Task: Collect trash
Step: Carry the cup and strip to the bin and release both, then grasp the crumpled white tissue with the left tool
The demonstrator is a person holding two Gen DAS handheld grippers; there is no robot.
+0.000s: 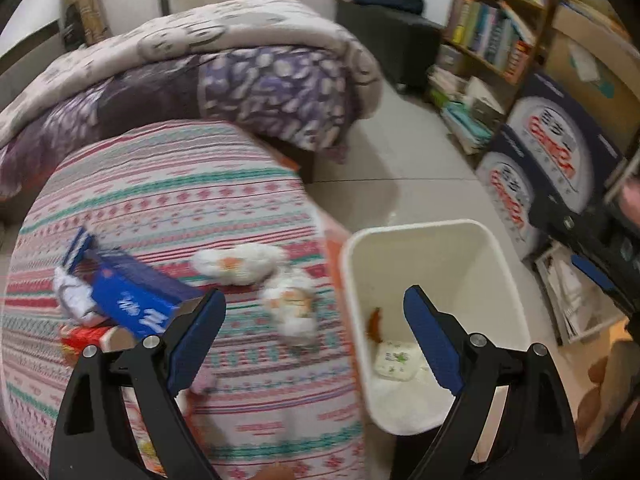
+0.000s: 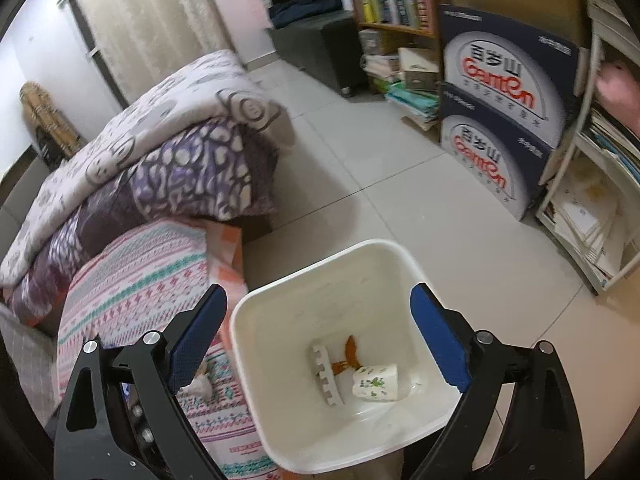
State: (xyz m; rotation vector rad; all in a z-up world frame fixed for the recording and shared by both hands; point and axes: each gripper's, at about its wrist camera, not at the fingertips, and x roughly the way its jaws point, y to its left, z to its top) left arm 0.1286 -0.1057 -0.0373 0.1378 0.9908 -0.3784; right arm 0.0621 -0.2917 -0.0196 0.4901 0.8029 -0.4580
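Observation:
A white trash bin (image 1: 424, 236) (image 2: 256, 308) stands on the floor beside the bed. Inside it lie a patterned paper cup (image 2: 376, 382), an orange scrap (image 2: 348, 354) and a white notched piece (image 2: 326, 376). On the striped bedspread (image 1: 168, 192) rest two crumpled tissues (image 1: 240, 264) (image 1: 290, 306), a blue box (image 1: 132, 292), a white wad (image 1: 72, 296) and a red packet (image 1: 86, 338). My left gripper (image 1: 316, 300) hangs open over the bed's edge with nothing between its fingers. My right gripper (image 2: 318, 296) hangs open above the bin, also holding nothing.
Folded quilts (image 1: 192, 76) are piled at the bed's far end. Stacked water cartons (image 2: 504, 112), a bookshelf (image 2: 392, 0) and piles of books line the right wall. A dark cabinet (image 2: 320, 48) stands at the back. Tiled floor (image 2: 400, 208) lies between.

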